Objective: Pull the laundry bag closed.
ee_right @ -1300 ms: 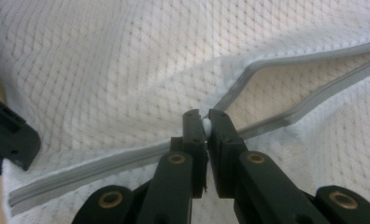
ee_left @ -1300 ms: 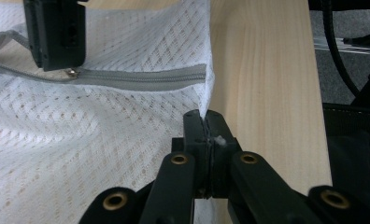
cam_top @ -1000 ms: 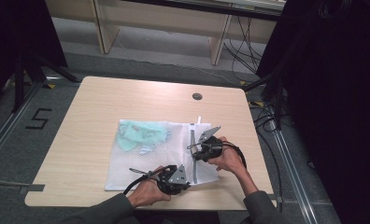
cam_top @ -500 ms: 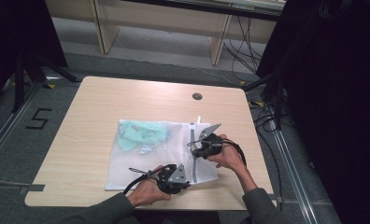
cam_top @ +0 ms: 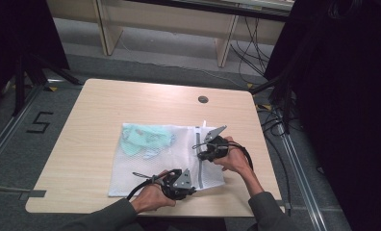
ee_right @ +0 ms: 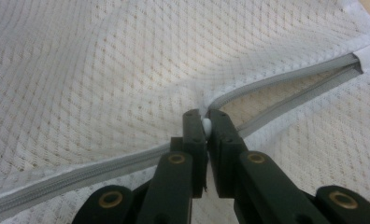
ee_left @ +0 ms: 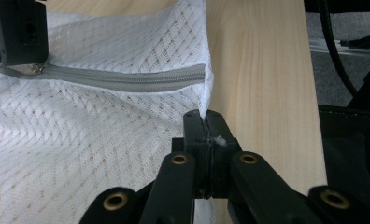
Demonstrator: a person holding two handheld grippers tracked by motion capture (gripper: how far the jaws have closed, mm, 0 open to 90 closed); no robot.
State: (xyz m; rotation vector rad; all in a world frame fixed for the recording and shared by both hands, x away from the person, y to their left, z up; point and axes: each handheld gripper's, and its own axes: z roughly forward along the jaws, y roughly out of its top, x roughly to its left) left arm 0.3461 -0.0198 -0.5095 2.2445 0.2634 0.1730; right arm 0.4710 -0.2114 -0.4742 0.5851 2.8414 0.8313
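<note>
High view: a white mesh laundry bag (cam_top: 155, 163) is seen lying flat on the light wooden desk (cam_top: 97, 110), toward its near right part, with a pale green garment (cam_top: 145, 138) visible through the mesh in the bag's far left portion. A grey zipper (cam_top: 198, 159) is run along the bag's right edge. The left gripper (cam_top: 191, 185) is held at the bag's near right corner; in the left gripper view its jaws are seen pressed together on the mesh edge (ee_left: 206, 109) just below the closed zipper end (ee_left: 127, 79). The right gripper (cam_top: 201, 153) is placed farther along the zipper, and in the right gripper view its jaws are clamped on the white zipper pull (ee_right: 206, 124), with the zipper parted beyond it.
</note>
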